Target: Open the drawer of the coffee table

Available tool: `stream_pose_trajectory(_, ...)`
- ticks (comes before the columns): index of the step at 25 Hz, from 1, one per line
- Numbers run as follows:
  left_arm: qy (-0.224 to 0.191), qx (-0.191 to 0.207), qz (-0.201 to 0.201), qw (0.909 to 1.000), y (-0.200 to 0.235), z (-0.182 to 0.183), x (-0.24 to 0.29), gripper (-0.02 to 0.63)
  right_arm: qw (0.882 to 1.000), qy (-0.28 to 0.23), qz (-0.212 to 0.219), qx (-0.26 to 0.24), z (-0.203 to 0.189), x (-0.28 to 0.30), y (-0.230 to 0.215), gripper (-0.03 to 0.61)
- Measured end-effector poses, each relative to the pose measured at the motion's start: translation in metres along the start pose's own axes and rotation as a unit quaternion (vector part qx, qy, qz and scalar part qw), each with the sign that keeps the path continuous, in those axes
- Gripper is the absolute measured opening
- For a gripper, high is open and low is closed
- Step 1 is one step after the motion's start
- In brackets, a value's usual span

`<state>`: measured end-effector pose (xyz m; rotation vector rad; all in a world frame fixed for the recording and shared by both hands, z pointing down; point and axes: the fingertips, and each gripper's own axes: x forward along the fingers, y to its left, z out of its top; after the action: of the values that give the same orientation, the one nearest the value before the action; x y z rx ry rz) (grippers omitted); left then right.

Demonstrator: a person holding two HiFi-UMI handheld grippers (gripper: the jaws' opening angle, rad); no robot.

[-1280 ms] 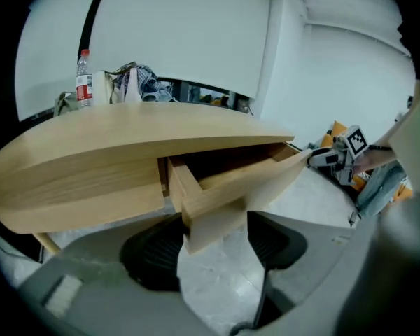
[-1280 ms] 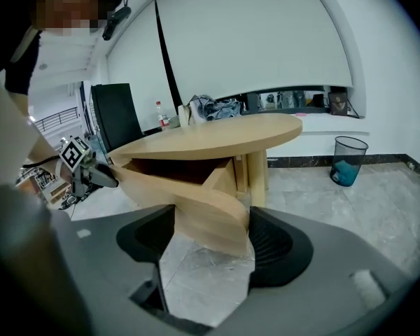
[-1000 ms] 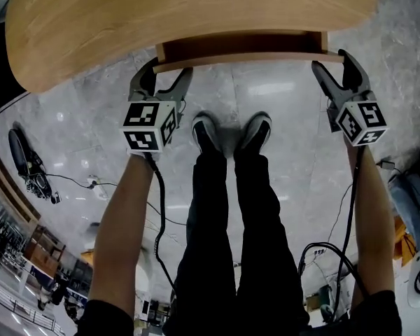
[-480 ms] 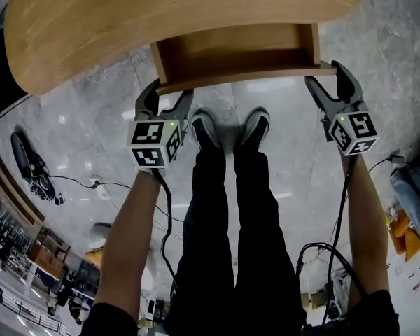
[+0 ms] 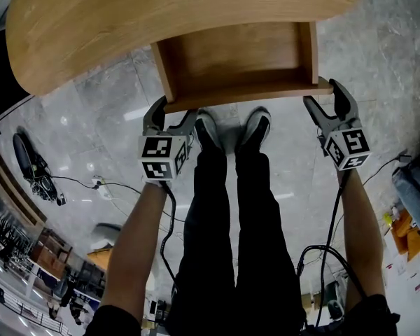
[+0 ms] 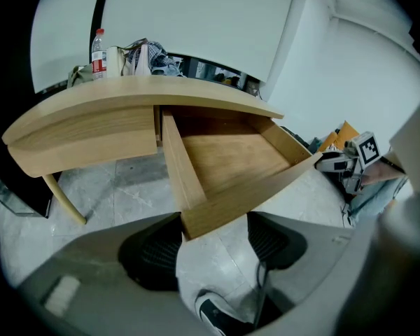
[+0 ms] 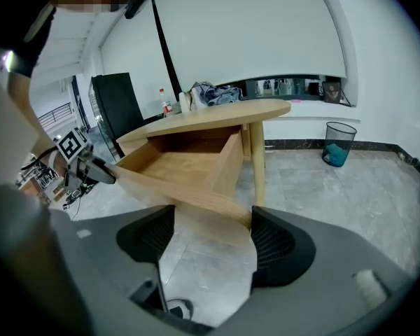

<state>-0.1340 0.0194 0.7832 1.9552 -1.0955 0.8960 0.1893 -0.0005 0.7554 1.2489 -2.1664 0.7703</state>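
The wooden coffee table (image 5: 161, 19) is seen from above in the head view, its curved top filling the far part of the scene. The drawer (image 5: 238, 54) stands drawn out toward the near side, and its bare wooden floor is exposed. The drawer front (image 5: 248, 95) forms the near edge, just beyond the person's two shoes (image 5: 208, 128) on the grey stone floor (image 5: 91, 117).

The left gripper (image 5: 173, 114) is placed at the left end of the drawer front. In the left gripper view its jaws are held apart, with the left corner of the front panel lying between them (image 6: 213, 243). The right gripper (image 5: 323, 95) is placed at the right end. In the right gripper view its jaws are likewise spread, with the panel's right end between them, close to the right-hand pad (image 7: 273, 247). Whether either pair of pads presses the wood cannot be told.

A bottle (image 6: 97, 44) and some bundled cloth (image 6: 150, 58) are seen on the far side of the tabletop. A waste bin (image 7: 336, 144) stands by the far wall.
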Motion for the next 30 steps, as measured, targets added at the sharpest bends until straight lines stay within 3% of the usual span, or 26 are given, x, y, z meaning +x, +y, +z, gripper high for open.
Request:
stream_pose_trajectory(7, 0.033, 0.007, 0.004, 0.9994, 0.0, -0.02, 0.012, 0.299, 0.999, 0.032, -0.005, 0.001, -0.027, 0.005, 0.002, 0.336)
stream_pose_trajectory(15, 0.04, 0.026, -0.002, 0.9989, -0.001, -0.023, 0.016, 0.299, 0.999, 0.053, -0.006, -0.004, -0.033, 0.007, 0.0, 0.336)
stream_pose_trajectory(20, 0.083, 0.05, 0.014, 0.9952, 0.007, -0.037, -0.007, 0.299, 0.996, 0.088, -0.016, -0.003, -0.026, -0.01, -0.001, 0.342)
stream_pose_trajectory(26, 0.072, -0.007, 0.044, 0.9964, 0.022, -0.009, -0.084, 0.299, 0.997, 0.065, -0.04, -0.023, 0.042, -0.073, 0.003, 0.3)
stream_pose_trajectory(30, -0.027, -0.016, 0.067, 0.9972, 0.028, 0.086, -0.15, 0.275, 0.999, -0.009, -0.053, -0.009, 0.135, -0.121, 0.02, 0.263)
